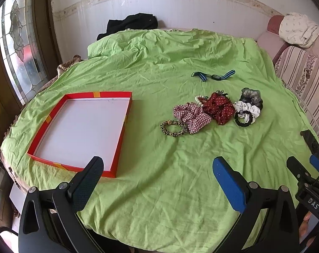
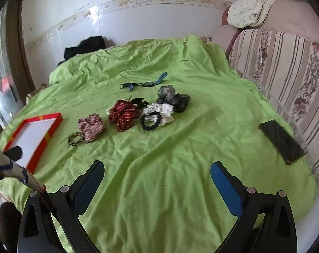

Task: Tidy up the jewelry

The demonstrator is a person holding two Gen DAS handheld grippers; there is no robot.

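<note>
Red tray (image 1: 119, 135) with white floor

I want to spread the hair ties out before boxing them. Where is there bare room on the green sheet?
Bare green sheet lies between both open grippers and the scrunchie cluster, and beyond the striped watch. The red-rimmed white tray is empty. The cluster itself is crowded.

Wrinkled matt cloth sheet (image 1: 159, 168), fabric scrunchies (image 1: 218, 107), cardboard tray (image 1: 121, 139)
</note>
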